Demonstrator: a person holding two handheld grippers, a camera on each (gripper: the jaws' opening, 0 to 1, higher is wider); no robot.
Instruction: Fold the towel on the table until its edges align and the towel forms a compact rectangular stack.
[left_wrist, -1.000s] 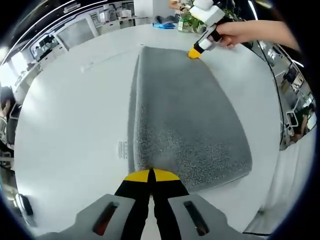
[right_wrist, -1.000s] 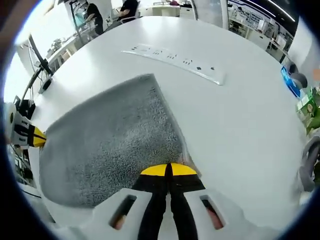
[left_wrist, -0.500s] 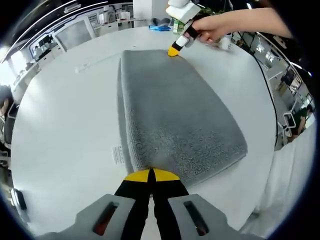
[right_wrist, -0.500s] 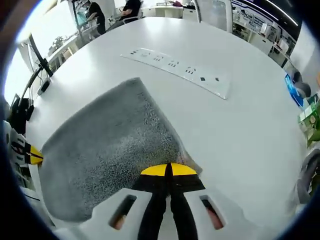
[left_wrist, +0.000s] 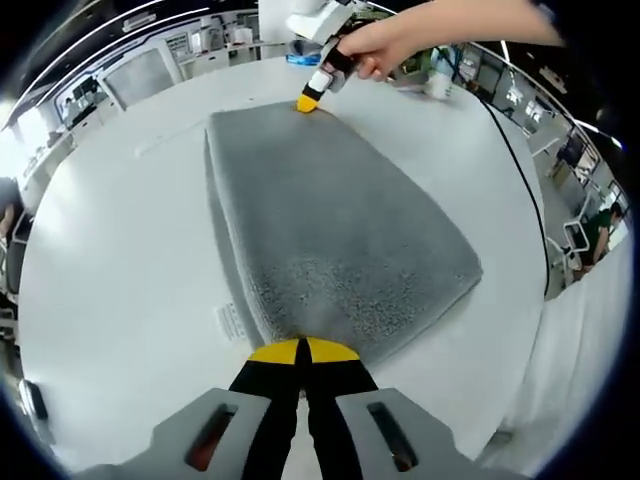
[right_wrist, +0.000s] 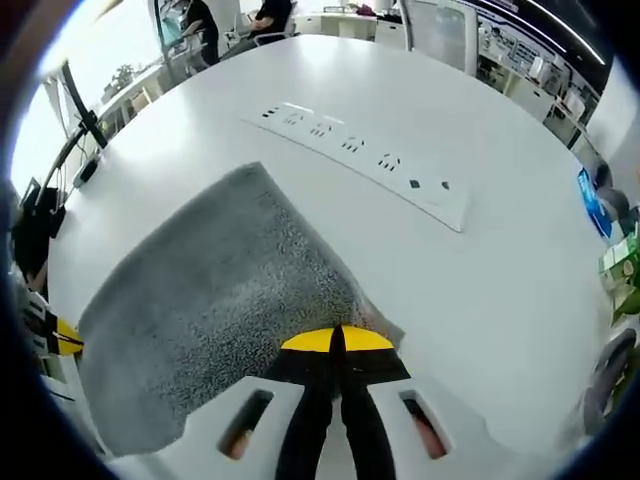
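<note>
A grey towel (left_wrist: 330, 240) lies folded in two layers on the white table (left_wrist: 120, 250), with a small white label (left_wrist: 229, 320) at its near left edge. My left gripper (left_wrist: 302, 350) is shut on the towel's near corner. In the right gripper view the same grey towel (right_wrist: 220, 300) spreads to the left, and my right gripper (right_wrist: 336, 340) is shut on its corner. That right gripper (left_wrist: 309, 100), held by a hand, shows at the towel's far corner in the left gripper view. The left gripper's yellow tip (right_wrist: 62, 337) peeks in at the left edge of the right gripper view.
A white power strip (right_wrist: 365, 165) lies on the table beyond the towel. Blue and green items (right_wrist: 600, 215) sit near the table's right side. A black cable (left_wrist: 520, 180) runs along the table's right. Desks, chairs and people stand in the office behind.
Both grippers have carried the towel sideways across the table: in the left gripper view the towel and the right gripper have swung left. Both stay shut on their corners.
</note>
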